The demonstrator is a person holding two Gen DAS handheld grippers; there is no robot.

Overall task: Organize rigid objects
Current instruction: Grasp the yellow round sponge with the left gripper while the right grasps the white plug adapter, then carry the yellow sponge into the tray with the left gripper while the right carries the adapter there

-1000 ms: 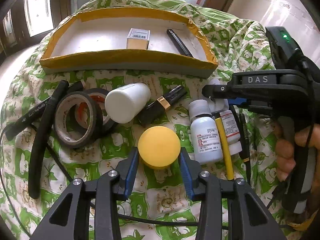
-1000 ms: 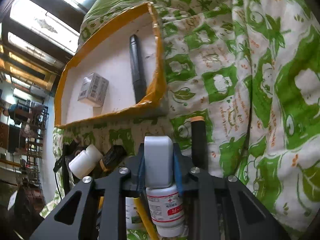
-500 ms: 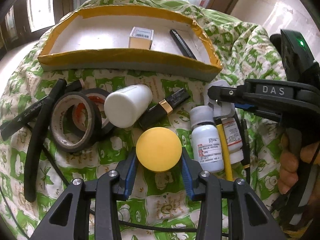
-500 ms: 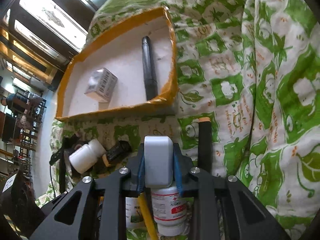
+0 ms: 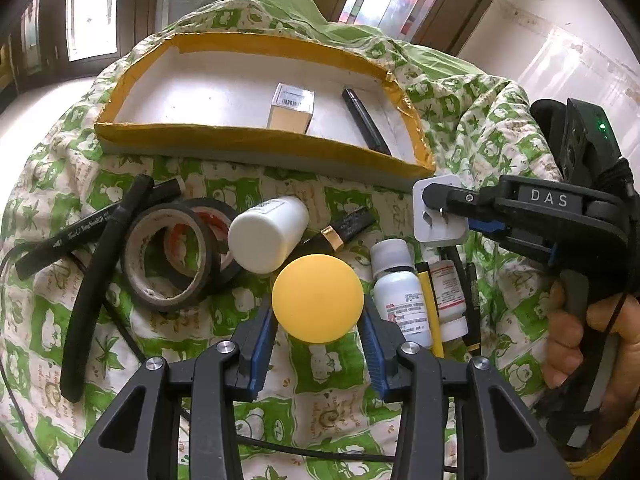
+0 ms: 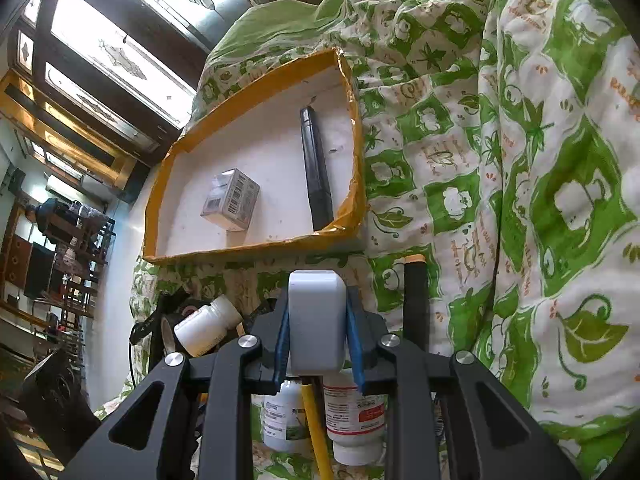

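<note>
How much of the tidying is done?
Done: a small box and a black pen lie in the tray. In hand: left gripper holds a yellow lid, right gripper a white plug. Left: tape rolls, bottles, markers.

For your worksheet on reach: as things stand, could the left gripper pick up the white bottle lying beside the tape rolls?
Probably not yet. The left gripper is shut on the yellow round lid, so its jaws are occupied; the white bottle lies close and uncovered otherwise.
</note>
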